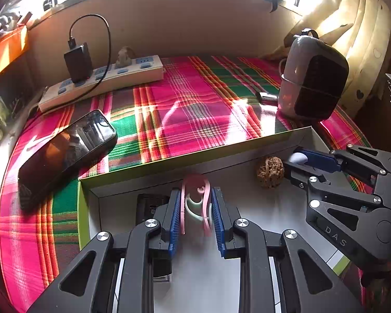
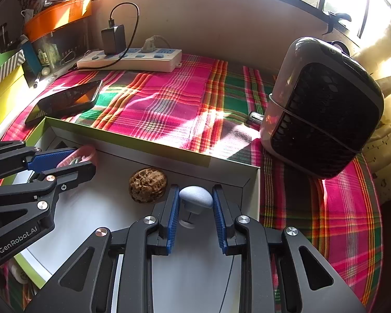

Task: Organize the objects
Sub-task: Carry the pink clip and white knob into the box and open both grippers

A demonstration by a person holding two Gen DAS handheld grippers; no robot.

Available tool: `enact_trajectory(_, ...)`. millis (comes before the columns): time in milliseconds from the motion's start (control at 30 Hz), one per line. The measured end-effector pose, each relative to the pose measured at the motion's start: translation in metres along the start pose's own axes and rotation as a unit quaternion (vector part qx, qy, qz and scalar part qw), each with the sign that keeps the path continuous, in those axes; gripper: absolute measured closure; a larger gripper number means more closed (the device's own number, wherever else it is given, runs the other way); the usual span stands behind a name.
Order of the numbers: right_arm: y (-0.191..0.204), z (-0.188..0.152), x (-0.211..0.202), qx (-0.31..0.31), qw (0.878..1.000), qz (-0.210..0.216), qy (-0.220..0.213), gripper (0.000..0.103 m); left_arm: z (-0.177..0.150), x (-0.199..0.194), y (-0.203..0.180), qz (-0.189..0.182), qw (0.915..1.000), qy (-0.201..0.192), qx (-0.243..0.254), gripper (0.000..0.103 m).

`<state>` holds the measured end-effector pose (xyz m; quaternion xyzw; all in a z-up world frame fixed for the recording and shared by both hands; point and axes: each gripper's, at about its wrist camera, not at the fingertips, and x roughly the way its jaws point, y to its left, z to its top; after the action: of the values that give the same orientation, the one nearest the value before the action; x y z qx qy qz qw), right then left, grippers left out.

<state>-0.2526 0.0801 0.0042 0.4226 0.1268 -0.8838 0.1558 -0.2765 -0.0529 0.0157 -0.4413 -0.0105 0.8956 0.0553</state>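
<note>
- Left wrist view: the left gripper [image 1: 195,208] is clamped on a pink clip [image 1: 195,198], low inside the white box [image 1: 247,198]. A walnut [image 1: 270,171] lies to the right, near the far wall. A phone [image 1: 65,154] lies far left on the plaid cloth [image 1: 185,109].
- Right wrist view: the right gripper [image 2: 195,206] is clamped on a pale blue mushroom-shaped knob [image 2: 196,195] at the box's far right corner, with the walnut just left of it. A black heater [image 2: 323,107] stands to the right.
</note>
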Motion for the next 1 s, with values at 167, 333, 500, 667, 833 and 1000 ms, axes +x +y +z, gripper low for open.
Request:
enact_trajectory(167,0.0000,0.0001,0.0007,-0.001,1.000,-0.001,0.001,0.077,-0.0002,0.0002,-0.0001,0.000,1.0000,0.001,0.000,0.081)
enact_trajectory(333,-0.0002,-0.0001,-0.0002,0.000,1.000,-0.004,0.000,0.077,-0.0002,0.0005,-0.0004,0.002,1.0000,0.002,0.002,0.081)
enact_trajectory(500,-0.0005,-0.0006,-0.0007,0.002,1.000,-0.005,-0.001,0.076,0.0002,0.0004,0.0003,0.003,1.0000,0.001,0.002,0.079)
enact_trajectory(667,0.0008,-0.0006,-0.0033,-0.002,1.000,-0.004,-0.007,0.062,-0.0007,0.0008,-0.0007,0.006,1.0000,0.003,0.002,0.072)
enact_trajectory(833,0.0008,-0.0008,-0.0040,0.000,1.000,-0.006,-0.007,0.061,-0.0026,-0.0015,0.0003,0.007,1.0000,0.006,-0.001,0.069)
enact_trajectory(1000,-0.0009,-0.0019,-0.0084,0.004,1.000,-0.003,-0.013,0.057,-0.0051,-0.0079,0.0032,0.006,0.9999,0.003,-0.007,0.069)
